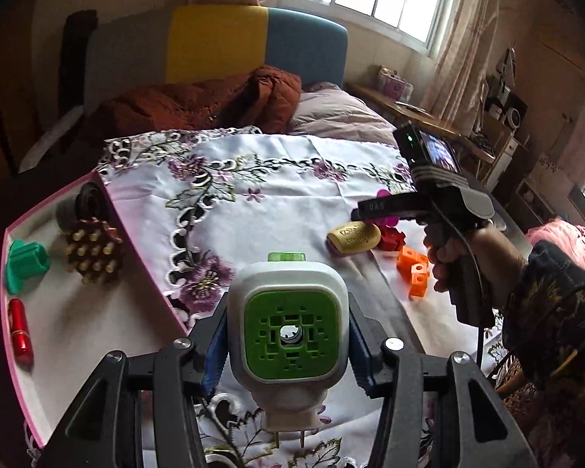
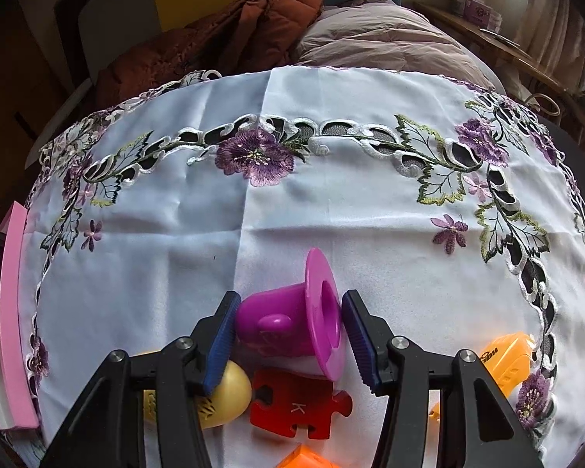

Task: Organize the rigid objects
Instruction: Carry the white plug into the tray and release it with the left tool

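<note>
Left gripper clamped on white-green plug, held above the cloth by the pink box. Right gripper pads flank purple cup; contact unclear.

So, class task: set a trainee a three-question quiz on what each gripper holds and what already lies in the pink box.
1. True or false: the left gripper grips a white and green plug-in device.
2. Which thing sits between the right gripper pads? A) red puzzle piece B) purple hat-shaped toy C) yellow egg-shaped toy
3. Fill in: inside the pink box, nearest the camera, lies a red ____.

Key: 1 true; 2 B; 3 lipstick.
</note>
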A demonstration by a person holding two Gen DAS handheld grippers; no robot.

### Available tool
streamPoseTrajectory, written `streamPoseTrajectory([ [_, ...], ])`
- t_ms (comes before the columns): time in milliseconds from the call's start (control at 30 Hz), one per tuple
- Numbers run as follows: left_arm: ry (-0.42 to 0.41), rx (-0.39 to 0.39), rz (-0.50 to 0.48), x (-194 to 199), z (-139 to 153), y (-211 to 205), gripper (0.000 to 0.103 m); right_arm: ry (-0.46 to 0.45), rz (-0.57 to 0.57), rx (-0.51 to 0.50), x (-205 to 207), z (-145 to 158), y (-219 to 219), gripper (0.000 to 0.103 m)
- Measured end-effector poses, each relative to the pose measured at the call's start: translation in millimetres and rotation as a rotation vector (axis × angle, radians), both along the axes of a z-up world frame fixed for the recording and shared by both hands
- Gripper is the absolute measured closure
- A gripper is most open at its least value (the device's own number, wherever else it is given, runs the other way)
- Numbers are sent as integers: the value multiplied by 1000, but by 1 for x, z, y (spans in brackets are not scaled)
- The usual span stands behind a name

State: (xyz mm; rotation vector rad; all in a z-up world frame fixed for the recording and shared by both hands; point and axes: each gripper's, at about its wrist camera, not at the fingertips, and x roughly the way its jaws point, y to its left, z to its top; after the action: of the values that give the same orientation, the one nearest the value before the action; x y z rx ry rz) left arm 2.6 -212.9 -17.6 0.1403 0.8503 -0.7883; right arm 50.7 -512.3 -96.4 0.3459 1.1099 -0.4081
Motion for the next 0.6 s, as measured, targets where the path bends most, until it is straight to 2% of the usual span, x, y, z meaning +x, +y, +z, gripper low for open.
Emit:
streamPoseTrajectory([
  [367,20,-26,85,13,4,31,50,6,29,-38,-1,0,3,49],
  [600,50,-54,168,25,3,67,50,3,44,-54,-2,0,3,49],
])
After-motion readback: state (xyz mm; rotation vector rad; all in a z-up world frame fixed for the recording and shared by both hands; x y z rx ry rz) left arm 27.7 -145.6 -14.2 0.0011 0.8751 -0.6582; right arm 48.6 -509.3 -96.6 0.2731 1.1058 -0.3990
